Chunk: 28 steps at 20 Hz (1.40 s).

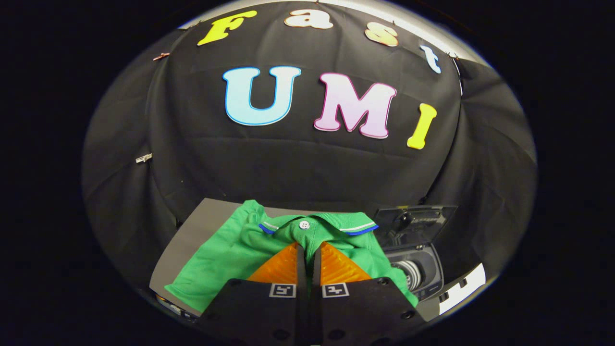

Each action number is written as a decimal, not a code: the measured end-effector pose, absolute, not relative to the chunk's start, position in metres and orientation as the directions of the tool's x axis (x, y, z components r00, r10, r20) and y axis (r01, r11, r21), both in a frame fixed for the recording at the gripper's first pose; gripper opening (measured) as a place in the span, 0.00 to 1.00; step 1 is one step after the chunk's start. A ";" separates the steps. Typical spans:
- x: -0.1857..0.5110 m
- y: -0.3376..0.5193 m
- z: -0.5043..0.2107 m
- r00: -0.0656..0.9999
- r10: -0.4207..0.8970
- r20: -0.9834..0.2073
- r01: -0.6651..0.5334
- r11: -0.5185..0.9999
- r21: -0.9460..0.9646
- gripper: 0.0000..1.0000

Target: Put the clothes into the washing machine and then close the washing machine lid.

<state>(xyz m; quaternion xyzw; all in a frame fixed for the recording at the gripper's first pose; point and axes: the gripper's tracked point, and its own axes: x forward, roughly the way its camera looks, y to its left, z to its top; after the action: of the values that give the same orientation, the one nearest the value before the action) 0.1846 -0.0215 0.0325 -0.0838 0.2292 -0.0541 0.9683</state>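
Claw [308,250] nearly closed, fingers pinching green polo shirt [226,254] below collar; washing machine [418,269] just right, lid [415,220] raised.

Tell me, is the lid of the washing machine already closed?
No. The lid stands raised behind the open drum, to the side of the green shirt that the gripper has pinched.

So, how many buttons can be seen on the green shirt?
1. A white button sits at the collar of the green shirt, just beyond the gripper, whose fingers are closed on the fabric. Others may be hidden below, behind the fingers.
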 end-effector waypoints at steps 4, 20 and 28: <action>0.182 -0.026 0.048 0.913 -0.146 -0.380 0.072 0.976 -0.204 0.05; 0.188 -0.127 0.115 0.957 -0.170 -0.237 0.120 0.970 -0.213 0.05; 0.196 -0.231 0.128 0.961 -0.175 -0.214 0.130 0.970 -0.205 0.05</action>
<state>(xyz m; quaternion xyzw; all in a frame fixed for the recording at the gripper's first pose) 0.1960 -0.2308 0.1282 -0.0951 0.1158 -0.0774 0.9857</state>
